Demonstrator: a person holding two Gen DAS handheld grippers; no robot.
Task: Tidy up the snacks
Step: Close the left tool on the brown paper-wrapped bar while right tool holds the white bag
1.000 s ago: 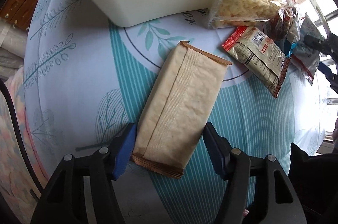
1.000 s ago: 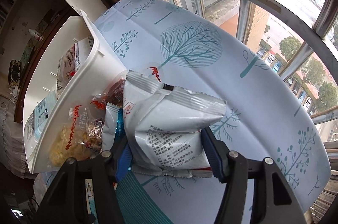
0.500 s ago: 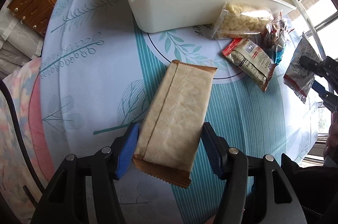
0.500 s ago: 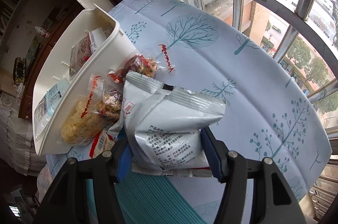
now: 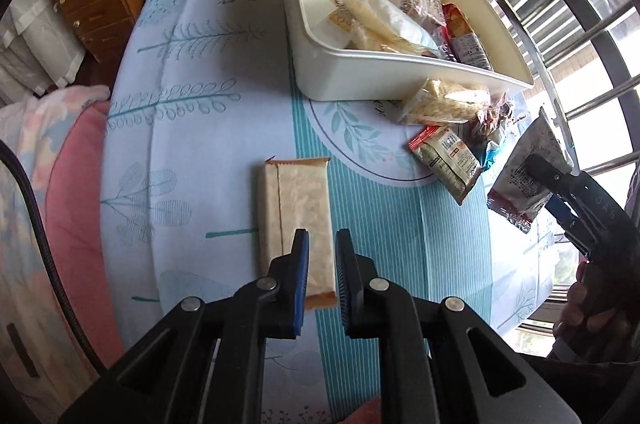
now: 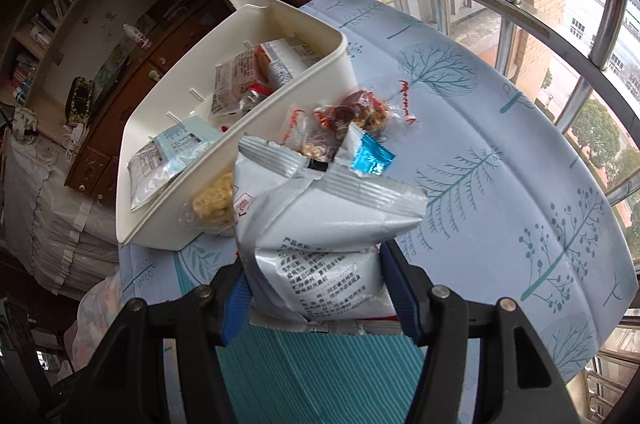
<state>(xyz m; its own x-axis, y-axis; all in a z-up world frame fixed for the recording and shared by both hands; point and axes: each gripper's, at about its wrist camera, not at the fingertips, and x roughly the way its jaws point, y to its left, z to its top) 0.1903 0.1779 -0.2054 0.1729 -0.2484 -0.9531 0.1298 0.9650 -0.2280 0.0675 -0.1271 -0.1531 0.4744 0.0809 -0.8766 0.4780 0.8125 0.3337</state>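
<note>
In the left wrist view the left gripper [image 5: 322,244] sits at the bottom centre of the frame with its blue-padded jaws drawn almost together and nothing between them. The tan snack packet [image 5: 296,216] lies flat on the patterned surface [image 5: 192,127] just behind the fingertips, at the centre of the frame, free of the pads. Toward the upper right stands the white bin [image 5: 384,79], already holding several wrapped snacks. Against its near wall lies a clear bag of pale crackers [image 5: 448,101], and just below that a red-edged packet [image 5: 444,159] rests on the cloth.

At the right edge of that view the right gripper [image 5: 538,179] holds a silver bag [image 5: 528,159] raised off the surface, with a person's hand [image 5: 592,308] on its handle. In the right wrist view the right gripper [image 6: 316,284] is about half open, its pads pressing both sides of the silver bag [image 6: 320,224] at lower centre. Behind the bag a small blue wrapper [image 6: 372,159] and a clear pack of dark-red snacks [image 6: 356,111] lie beside the white bin [image 6: 248,151], which fills the centre left.
</note>
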